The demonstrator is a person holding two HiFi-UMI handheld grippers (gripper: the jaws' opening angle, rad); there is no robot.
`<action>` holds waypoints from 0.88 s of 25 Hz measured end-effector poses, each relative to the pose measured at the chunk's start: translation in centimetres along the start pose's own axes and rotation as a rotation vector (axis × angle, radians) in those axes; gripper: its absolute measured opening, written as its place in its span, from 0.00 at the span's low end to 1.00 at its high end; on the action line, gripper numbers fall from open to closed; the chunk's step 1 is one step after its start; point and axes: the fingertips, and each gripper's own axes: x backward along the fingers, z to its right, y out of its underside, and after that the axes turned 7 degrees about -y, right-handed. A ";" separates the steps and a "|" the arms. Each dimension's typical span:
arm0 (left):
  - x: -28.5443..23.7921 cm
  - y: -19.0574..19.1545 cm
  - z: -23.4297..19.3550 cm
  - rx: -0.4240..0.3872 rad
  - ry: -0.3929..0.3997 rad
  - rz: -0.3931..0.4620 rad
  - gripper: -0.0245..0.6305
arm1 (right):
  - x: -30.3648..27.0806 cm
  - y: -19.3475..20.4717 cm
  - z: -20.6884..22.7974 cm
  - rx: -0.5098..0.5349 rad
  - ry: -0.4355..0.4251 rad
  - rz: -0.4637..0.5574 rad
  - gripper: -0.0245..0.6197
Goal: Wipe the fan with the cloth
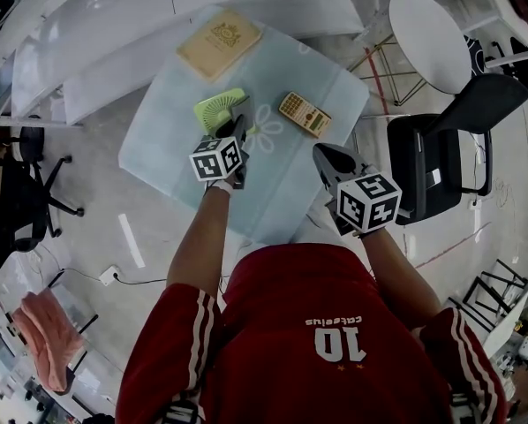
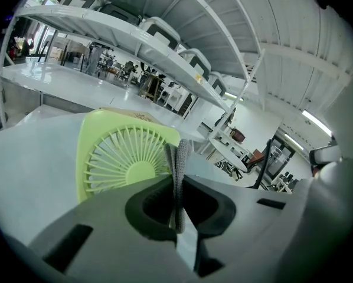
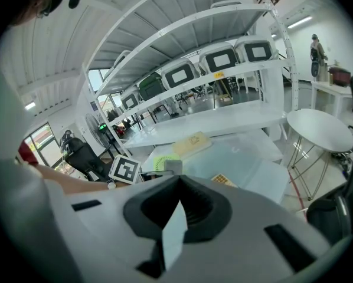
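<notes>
Tool state: left gripper (image 2: 177, 184) has its jaws clamped together on a fold of grey knitted cloth (image 2: 180, 155), which stands up as a narrow vertical strip past the jaw tips. Right gripper (image 3: 177, 181) has its jaws closed on nothing and is held low at the right of the head view, near the front edge of the table (image 1: 282, 193), well apart from the work. The green fan (image 2: 126, 158) sits on the table's pale cover at centre-left of the head view, directly beyond the left gripper's tips. In the left gripper view its round ribbed grille faces the jaws and fills the area left of centre, with the cloth strip overlapping the fan's right edge. Contact between cloth and fan cannot be confirmed. The left gripper is therefore the nearer tool, and the fan lies ahead of it and slightly to the left. The wiping stroke probably calls for carrying the cloth forward and leftward across the grille. A calculator (image 1: 304, 115) lies to the fan's right and a flat tan box (image 1: 218, 44) above it, both apart from the fan.
</notes>
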 end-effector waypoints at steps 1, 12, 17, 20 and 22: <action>0.1 0.2 0.3 0.003 0.000 0.001 0.07 | 0.4 0.1 0.0 0.000 0.000 0.000 0.05; 1.9 0.6 0.8 0.040 -0.022 0.009 0.07 | 2.4 0.5 -0.9 0.011 -0.003 -0.007 0.05; 1.8 0.4 -0.7 0.072 -0.036 0.020 0.07 | 1.5 0.7 -1.1 0.017 -0.008 -0.012 0.05; 2.2 0.1 -0.6 0.070 -0.039 0.025 0.07 | 2.0 0.6 -1.2 0.023 -0.008 -0.014 0.05; 2.3 0.1 -0.8 0.071 -0.045 0.026 0.07 | 2.0 0.6 -1.3 0.025 -0.010 -0.013 0.05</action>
